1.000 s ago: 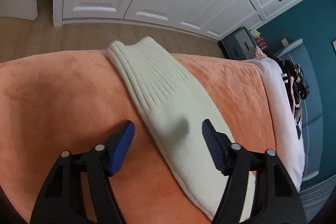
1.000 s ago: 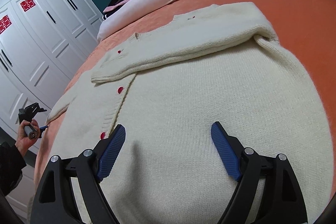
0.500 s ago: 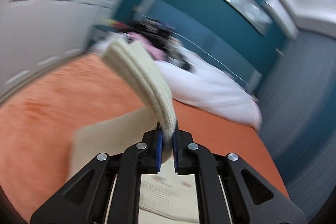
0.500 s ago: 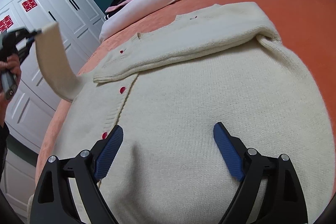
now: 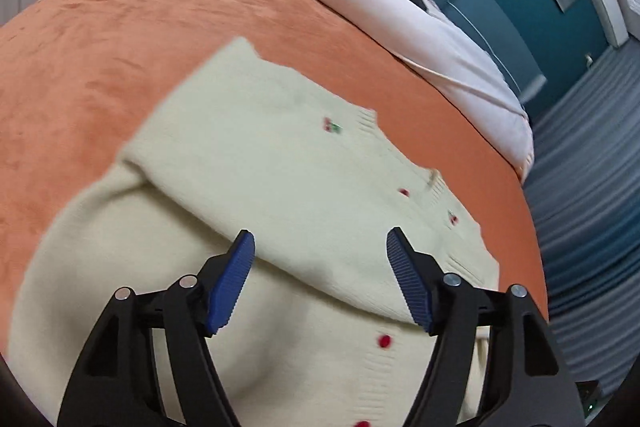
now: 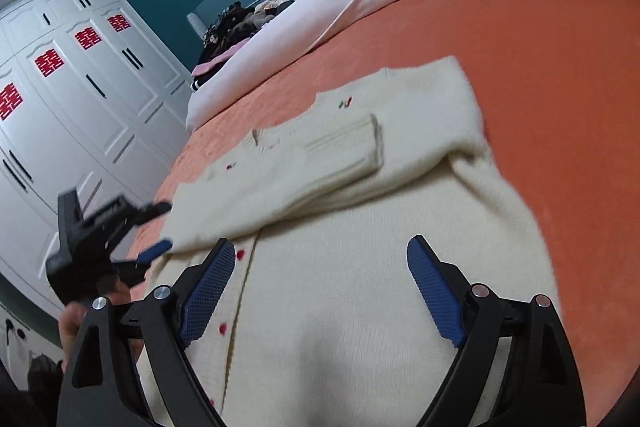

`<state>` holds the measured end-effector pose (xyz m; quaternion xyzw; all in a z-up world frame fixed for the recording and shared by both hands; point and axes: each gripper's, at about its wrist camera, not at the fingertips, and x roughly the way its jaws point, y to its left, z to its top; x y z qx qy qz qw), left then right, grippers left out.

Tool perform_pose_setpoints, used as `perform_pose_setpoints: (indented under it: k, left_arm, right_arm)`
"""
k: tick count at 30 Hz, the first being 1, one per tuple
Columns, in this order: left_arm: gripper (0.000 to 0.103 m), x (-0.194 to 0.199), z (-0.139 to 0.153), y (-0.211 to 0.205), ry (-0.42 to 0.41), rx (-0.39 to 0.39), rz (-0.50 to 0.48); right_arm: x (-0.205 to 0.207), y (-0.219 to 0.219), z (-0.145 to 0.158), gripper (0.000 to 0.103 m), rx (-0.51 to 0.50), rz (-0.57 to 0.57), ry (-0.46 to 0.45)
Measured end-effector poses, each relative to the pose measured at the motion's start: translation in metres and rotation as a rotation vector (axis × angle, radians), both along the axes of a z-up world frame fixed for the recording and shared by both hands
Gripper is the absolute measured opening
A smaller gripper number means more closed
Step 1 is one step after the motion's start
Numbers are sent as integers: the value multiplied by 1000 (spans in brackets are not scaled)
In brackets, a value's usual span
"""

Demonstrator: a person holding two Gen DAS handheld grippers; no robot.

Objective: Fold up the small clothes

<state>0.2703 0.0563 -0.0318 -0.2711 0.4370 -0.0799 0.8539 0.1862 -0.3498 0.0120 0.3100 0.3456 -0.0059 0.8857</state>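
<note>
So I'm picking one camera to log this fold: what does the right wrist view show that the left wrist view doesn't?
Only the right wrist view shows the ribbed cuff lying on the chest, the wardrobe doors and the left tongs from outside, open. Only the left wrist view shows the curtain. Both show the cream cardigan with both sleeves folded across it, on the orange blanket.

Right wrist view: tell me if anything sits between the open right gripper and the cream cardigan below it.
Nothing visible does. The right gripper hangs open directly over the cardigan, with only knit fabric between its fingers. The left gripper is off at the garment's left edge, and both sleeves lie folded across the chest, farther up.
</note>
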Motion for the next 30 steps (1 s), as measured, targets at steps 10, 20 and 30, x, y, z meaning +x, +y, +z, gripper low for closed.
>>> perform_pose_setpoints:
  k: [10, 20, 30]
  left_arm:
    - [31, 19, -38, 70, 107, -294, 190]
    - [10, 42, -22, 34, -67, -74, 77]
    - [10, 19, -59, 36, -135, -69, 67]
  right_arm:
    - [117, 1, -36, 12, -36, 30, 219]
    - [121, -32, -32, 11, -89, 31, 193]
    - [125, 38, 23, 24, -163, 122, 66]
